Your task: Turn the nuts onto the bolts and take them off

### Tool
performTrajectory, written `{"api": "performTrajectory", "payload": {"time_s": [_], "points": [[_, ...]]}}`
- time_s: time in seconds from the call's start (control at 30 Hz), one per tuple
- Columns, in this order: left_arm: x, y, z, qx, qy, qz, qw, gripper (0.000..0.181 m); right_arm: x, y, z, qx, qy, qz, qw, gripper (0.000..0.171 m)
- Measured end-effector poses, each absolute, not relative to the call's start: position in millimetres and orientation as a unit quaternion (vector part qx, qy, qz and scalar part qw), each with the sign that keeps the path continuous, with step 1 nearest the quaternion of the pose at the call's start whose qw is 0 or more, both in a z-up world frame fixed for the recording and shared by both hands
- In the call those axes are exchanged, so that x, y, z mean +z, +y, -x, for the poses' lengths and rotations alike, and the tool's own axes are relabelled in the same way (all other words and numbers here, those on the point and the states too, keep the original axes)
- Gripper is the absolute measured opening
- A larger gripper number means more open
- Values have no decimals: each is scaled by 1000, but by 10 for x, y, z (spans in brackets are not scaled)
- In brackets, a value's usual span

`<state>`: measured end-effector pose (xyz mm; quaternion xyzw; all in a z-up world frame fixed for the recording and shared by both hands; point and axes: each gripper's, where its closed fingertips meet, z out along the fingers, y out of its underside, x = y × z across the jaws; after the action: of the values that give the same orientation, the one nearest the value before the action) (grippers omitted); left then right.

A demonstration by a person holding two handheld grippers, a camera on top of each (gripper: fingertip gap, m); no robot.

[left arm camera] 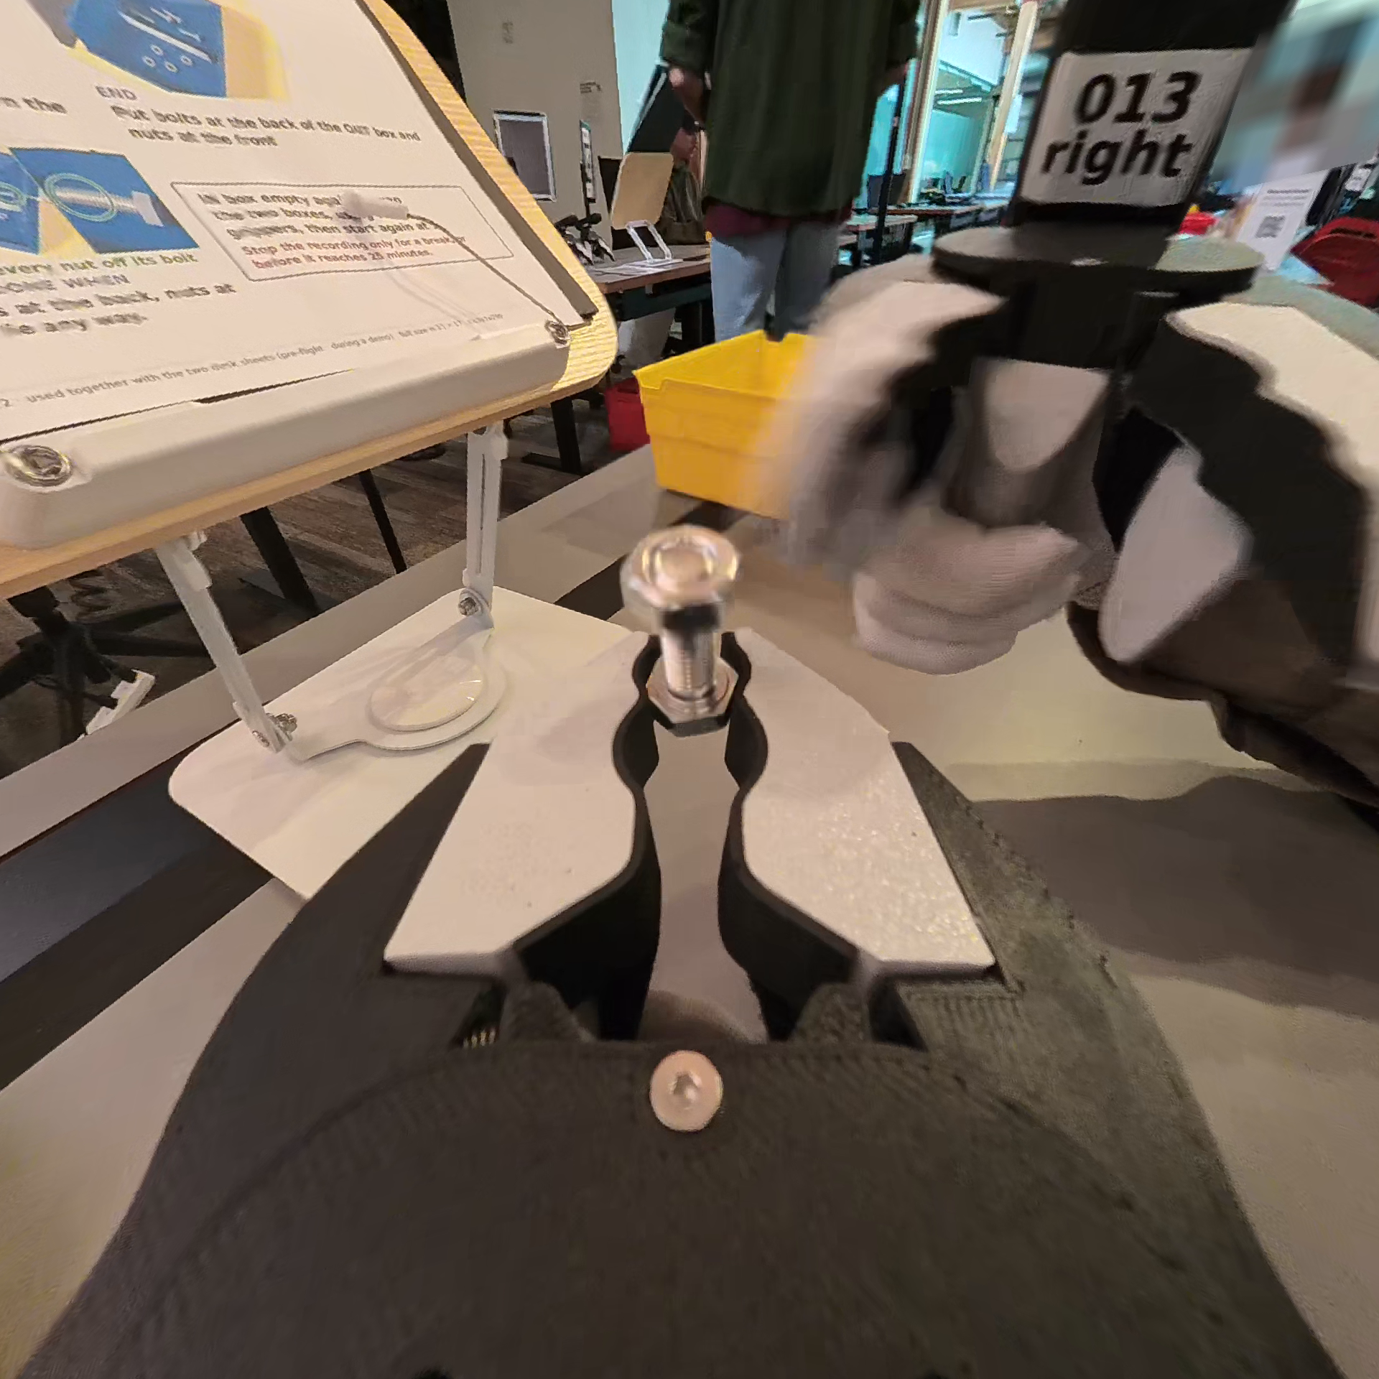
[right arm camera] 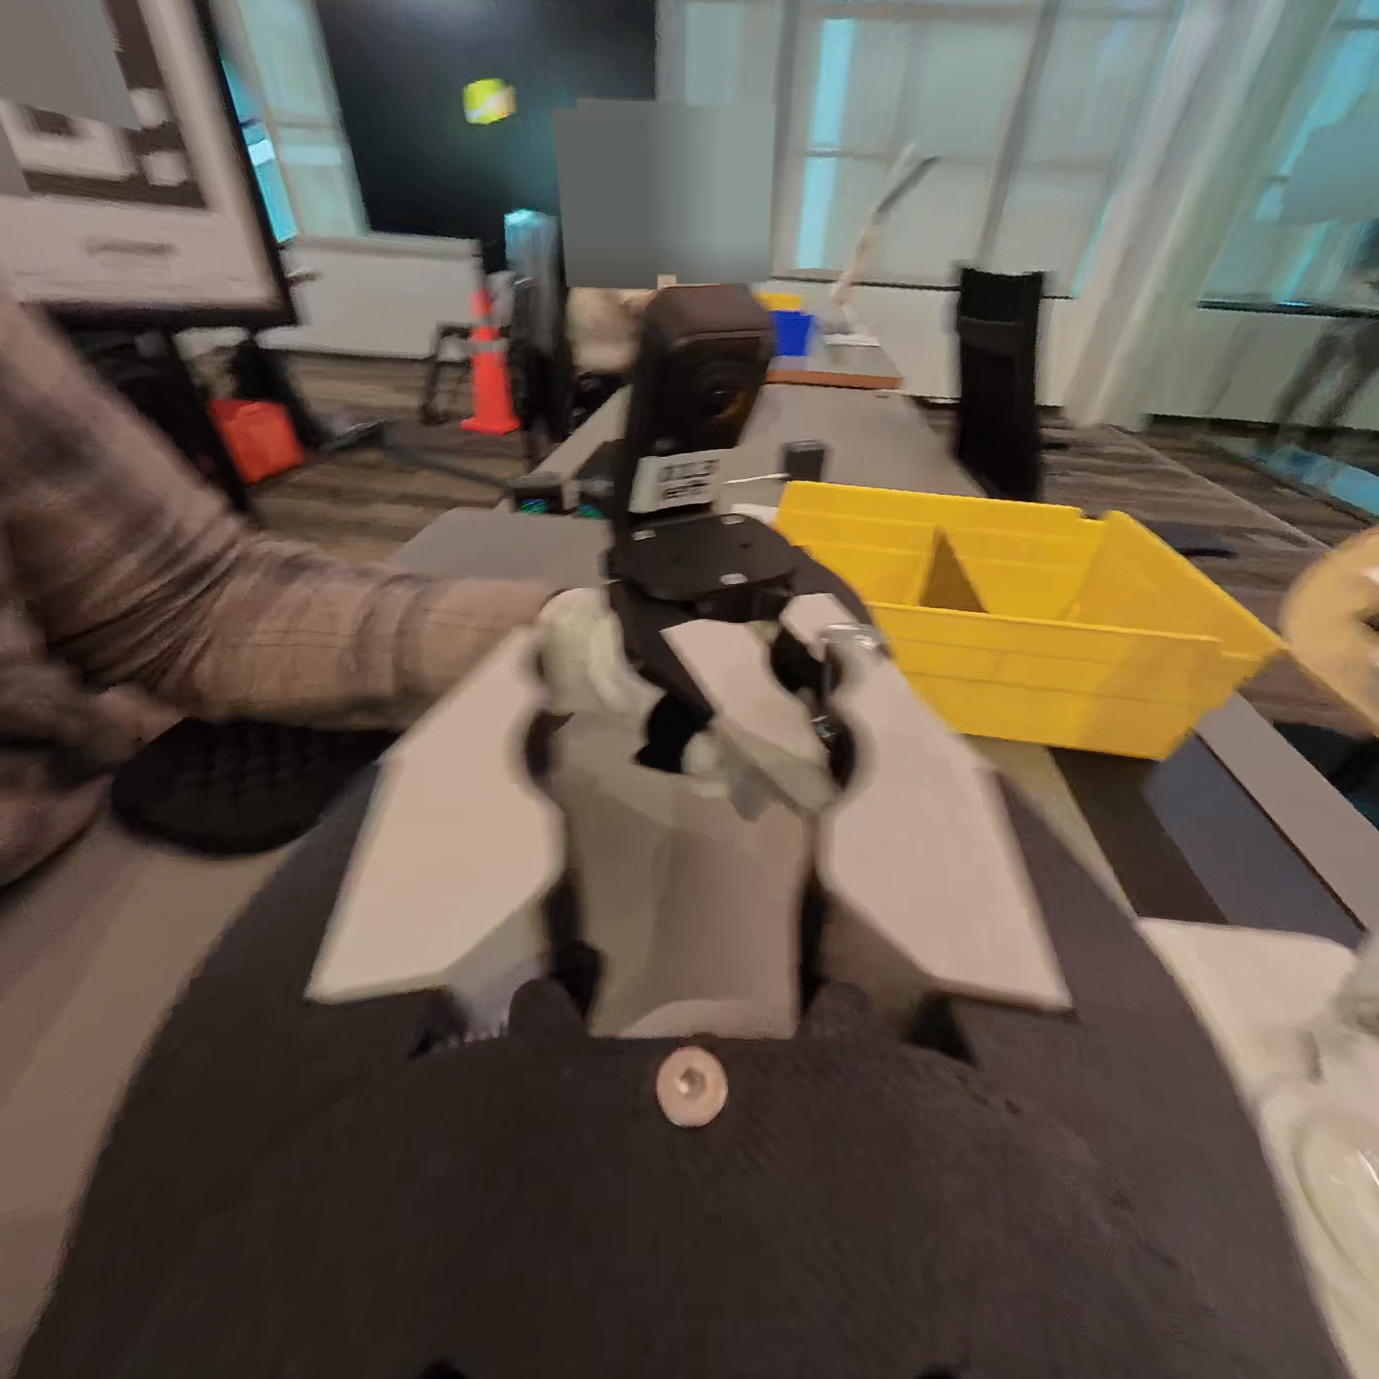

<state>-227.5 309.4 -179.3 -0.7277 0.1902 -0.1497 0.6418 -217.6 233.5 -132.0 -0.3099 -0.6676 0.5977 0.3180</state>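
Left tongs [left arm camera: 690,694] clenched on a nut [left arm camera: 692,698] threaded onto the bolt [left arm camera: 683,597]; right tongs [right arm camera: 690,739] released, empty; removal and binning in the yellow bin [right arm camera: 1045,657] judged outstanding.

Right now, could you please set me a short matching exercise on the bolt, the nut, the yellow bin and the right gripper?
Things:
1. bolt
2. nut
3. yellow bin
4. right gripper

States:
A. open, holding nothing
B. clamped between the left gripper's fingertips
C. on the table, divided inside
D. upright, head on top, threaded through the nut

Pairs: 1-D, 2-B, 3-C, 4-A
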Motion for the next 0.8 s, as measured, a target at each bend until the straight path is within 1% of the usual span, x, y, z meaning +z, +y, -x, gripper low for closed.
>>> {"api": "performTrajectory", "payload": {"time_s": [0.03, 0.07, 0.1, 0.13, 0.2, 0.27, 0.3, 0.37, 0.4, 0.43, 0.47, 0.5, 0.53, 0.57, 0.6, 0.67, 0.7, 0.73, 0.8], "points": [[-1785, 3108, 2315, -145, 181, 729, 644, 15, -1294, 2234, 2040, 612, -683, 269, 294, 9], [-1773, 3108, 2337, -146, 176, 729, 645, 15, -1219, 2195, 1956, 633, -677, 248, 281, 0], [-1763, 3092, 2330, -151, 180, 726, 646, 15, -1173, 2236, 1958, 640, -667, 255, 284, 0], [-1753, 3086, 2326, -151, 181, 725, 647, 15, -1155, 2309, 2006, 634, -659, 268, 304, 12], [-1754, 3087, 2305, -152, 184, 726, 645, 15, -1147, 2481, 2146, 615, -635, 311, 350, 63], [-1777, 3094, 2281, -150, 188, 728, 642, 15, -1233, 2509, 2235, 594, -639, 337, 353, 89], [-1790, 3099, 2274, -150, 188, 730, 640, 15, -1272, 2472, 2251, 591, -646, 338, 345, 95], [-1798, 3097, 2272, -151, 189, 731, 638, 15, -1323, 2390, 2249, 587, -659, 328, 336, 92], [-1809, 3102, 2284, -149, 187, 733, 636, 15, -1326, 2358, 2219, 588, -666, 319, 331, 80], [-1807, 3107, 2303, -150, 182, 734, 637, 15, -1335, 2276, 2118, 596, -683, 293, 304, 35], [-1791, 3103, 2313, -154, 178, 732, 639, 15, -1291, 2219, 2022, 614, -684, 269, 289, 16], [-1775, 3089, 2305, -160, 180, 729, 641, 15, -1236, 2257, 2016, 621, -673, 270, 297, 17], [-1770, 3085, 2304, -158, 182, 729, 641, 15, -1206, 2362, 2079, 615, -659, 291, 320, 33], [-1771, 3085, 2298, -156, 184, 730, 639, 15, -1207, 2440, 2134, 605, -651, 311, 337, 63], [-1773, 3085, 2289, -156, 185, 730, 639, 15, -1237, 2481, 2178, 596, -648, 328, 342, 84], [-1791, 3092, 2270, -156, 187, 732, 636, 15, -1328, 2483, 2244, 584, -653, 346, 335, 103], [-1808, 3097, 2266, -155, 188, 734, 634, 15, -1356, 2445, 2251, 583, -658, 343, 330, 103], [-1824, 3102, 2268, -153, 188, 737, 631, 15, -1369, 2380, 2223, 587, -666, 330, 320, 94], [-1837, 3110, 2293, -151, 183, 740, 629, 15, -1338, 2125, 1970, 619, -697, 254, 259, 16]]}}
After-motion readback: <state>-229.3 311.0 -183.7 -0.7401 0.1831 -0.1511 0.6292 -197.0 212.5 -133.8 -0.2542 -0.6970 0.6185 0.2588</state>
